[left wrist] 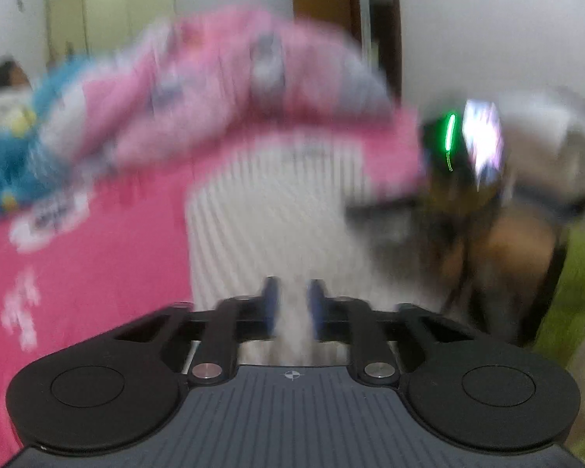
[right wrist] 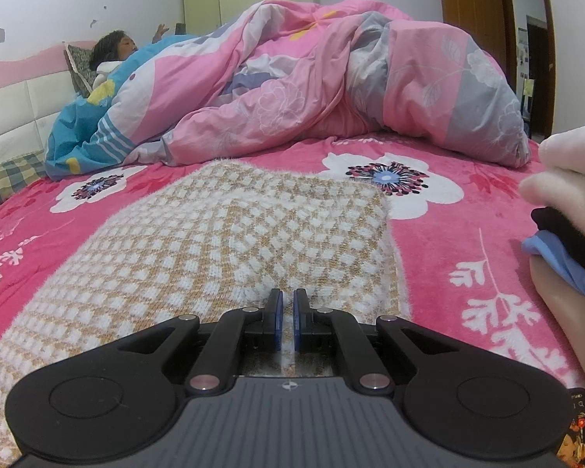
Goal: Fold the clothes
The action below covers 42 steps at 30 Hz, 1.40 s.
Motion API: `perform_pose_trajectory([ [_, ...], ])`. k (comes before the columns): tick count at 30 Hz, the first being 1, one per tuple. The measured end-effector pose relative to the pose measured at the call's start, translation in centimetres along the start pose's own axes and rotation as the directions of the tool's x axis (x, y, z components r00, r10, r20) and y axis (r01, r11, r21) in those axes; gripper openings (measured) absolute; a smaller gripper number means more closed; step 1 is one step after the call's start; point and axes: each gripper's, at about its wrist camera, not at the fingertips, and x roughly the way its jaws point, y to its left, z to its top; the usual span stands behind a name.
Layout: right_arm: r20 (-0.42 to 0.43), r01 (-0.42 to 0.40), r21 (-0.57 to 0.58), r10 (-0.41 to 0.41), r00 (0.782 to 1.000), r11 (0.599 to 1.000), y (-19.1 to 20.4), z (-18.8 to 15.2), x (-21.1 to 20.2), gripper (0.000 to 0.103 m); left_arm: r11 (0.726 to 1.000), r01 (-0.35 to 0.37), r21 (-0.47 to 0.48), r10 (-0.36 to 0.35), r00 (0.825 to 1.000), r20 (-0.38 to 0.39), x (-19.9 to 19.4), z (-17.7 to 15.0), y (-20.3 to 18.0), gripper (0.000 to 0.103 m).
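**Two grippers at a knitted garment on a bed**

Two jaw pairs sit nearly together. The right gripper (right wrist: 288, 319) is pinched over the near edge of a tan-and-white checked knit garment (right wrist: 214, 241), which lies flat on the pink floral blanket (right wrist: 468, 241), its long axis running away toward a rumpled pink duvet (right wrist: 331, 78). The left gripper (left wrist: 293, 308) is drawn in over the same knit; blur hides whether cloth is caught.
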Motion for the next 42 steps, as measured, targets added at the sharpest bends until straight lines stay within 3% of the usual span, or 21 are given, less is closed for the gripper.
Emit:
perform_pose_trajectory([
  [5,0.007,0.005,-0.013,-0.005,1.0,1.0,0.2,-0.1,0.0,0.004,0.981,0.09,-0.174,-0.096,0.995,-0.024,1.5,-0.6,2.5,0.001],
  [7,0.007,0.007,-0.016,-0.007,1.0,1.0,0.2,-0.1,0.0,0.004,0.985,0.079,-0.155,-0.084,0.996,-0.026,1.3,-0.3,2.2,0.001],
  [12,0.007,0.002,-0.006,-0.002,1.0,1.0,0.0,-0.2,0.0,0.004,0.98,0.136,-0.145,-0.123,0.988,0.092,-2.0,1.3,2.4,0.0],
  [15,0.007,0.002,-0.006,-0.002,1.0,1.0,0.0,-0.2,0.0,0.004,0.991,0.105,-0.087,-0.091,0.984,0.152,-2.4,2.7,1.7,0.0],
  [19,0.008,0.001,-0.006,-0.001,1.0,1.0,0.0,-0.2,0.0,0.004,0.997,0.036,-0.069,-0.036,0.999,-0.001,3.2,1.0,1.1,0.001],
  [22,0.008,-0.002,-0.01,0.002,1.0,1.0,0.0,-0.3,0.0,0.004,0.999,0.027,-0.023,-0.026,0.999,0.039,3.2,0.0,0.8,0.001],
  [27,0.01,-0.005,0.001,0.005,1.0,1.0,-0.1,-0.3,0.0,0.004,0.993,0.066,-0.099,-0.064,0.998,0.021,1.7,2.0,1.7,0.001],
  [30,0.011,-0.012,0.012,0.012,1.0,1.0,-0.3,-0.4,0.0,0.004,0.993,0.089,-0.074,-0.08,0.99,0.118,0.0,3.9,1.8,0.001],
  [32,0.012,-0.014,0.017,0.013,1.0,1.0,-0.3,-0.4,0.0,0.004,0.994,0.086,-0.064,-0.077,0.987,0.139,0.7,5.2,1.7,0.001],
  [33,0.013,-0.014,0.019,0.014,1.0,1.0,-0.3,-0.5,-0.1,0.004,0.995,0.075,-0.07,-0.066,0.991,0.12,1.7,5.6,1.8,0.001],
  [35,0.014,-0.017,0.02,0.016,1.0,1.0,-0.3,-0.5,-0.1,0.004,0.993,0.043,-0.111,-0.043,0.999,0.006,5.5,5.0,2.4,0.001],
  [37,0.012,-0.023,0.026,0.022,1.0,0.999,-0.4,-0.5,0.0,0.004,0.988,0.071,-0.137,-0.067,0.997,0.037,6.9,4.0,3.2,0.002],
  [42,0.016,-0.033,0.043,0.033,0.999,0.999,-0.8,-0.5,0.0,0.004,0.977,0.091,-0.194,-0.089,0.996,0.015,6.3,4.7,3.7,0.002],
])
